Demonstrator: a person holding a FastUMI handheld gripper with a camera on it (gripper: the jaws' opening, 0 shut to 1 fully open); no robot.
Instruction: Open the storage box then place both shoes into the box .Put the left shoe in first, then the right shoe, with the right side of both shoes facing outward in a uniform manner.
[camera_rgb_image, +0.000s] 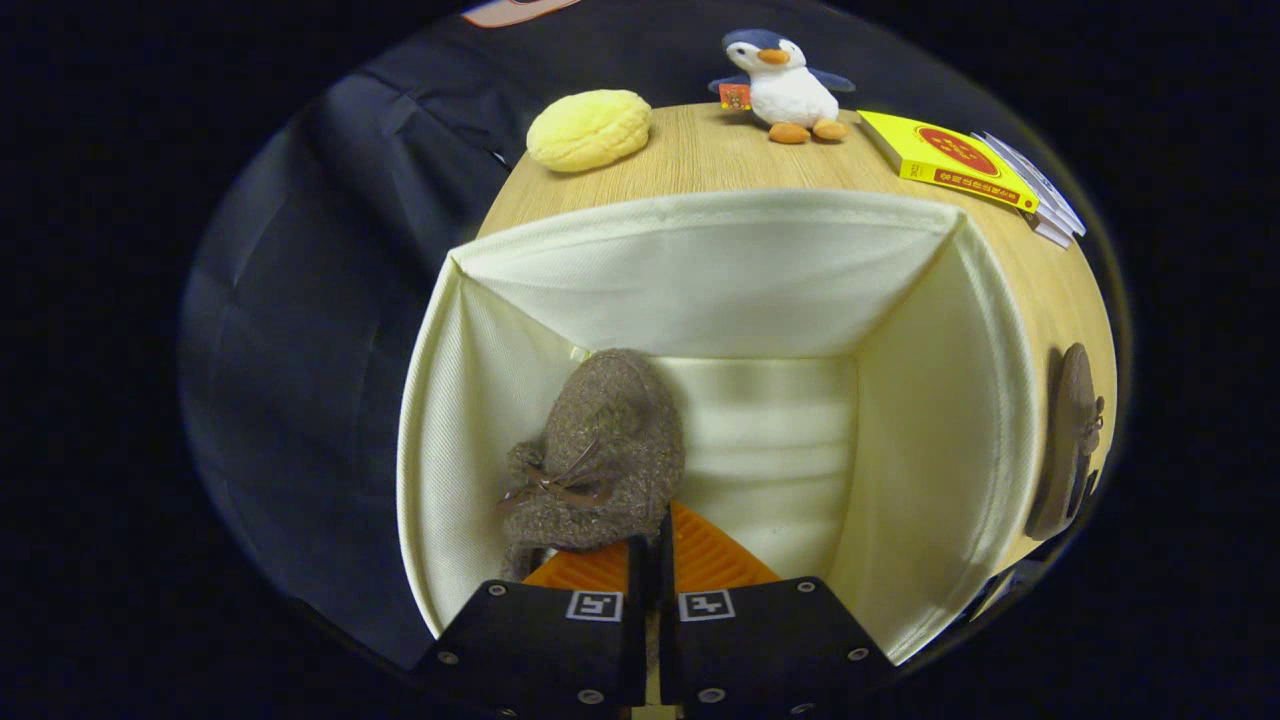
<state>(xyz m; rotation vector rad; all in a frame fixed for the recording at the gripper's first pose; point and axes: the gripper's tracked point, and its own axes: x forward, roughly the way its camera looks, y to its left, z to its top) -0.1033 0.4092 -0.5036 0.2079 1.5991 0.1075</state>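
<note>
One brown shoe (600, 450) lies inside the open storage box (940, 420), left side. Claw (652, 560) clenched just near of it, grasping nothing. Second shoe (1070, 440) rests on desk (720, 160), right of box.

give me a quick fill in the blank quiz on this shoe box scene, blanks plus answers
1. One brown shoe lies inside the cream storage box, and the other shoe lies on the ____ outside it.
2. The gripper fingers are nearly ____, gripping the inside shoe's edge.
3. The plush toy standing on the table beyond the box is a ____.
4. The book beside the penguin has a ____ cover.

Answers: table; closed; penguin; yellow
</note>
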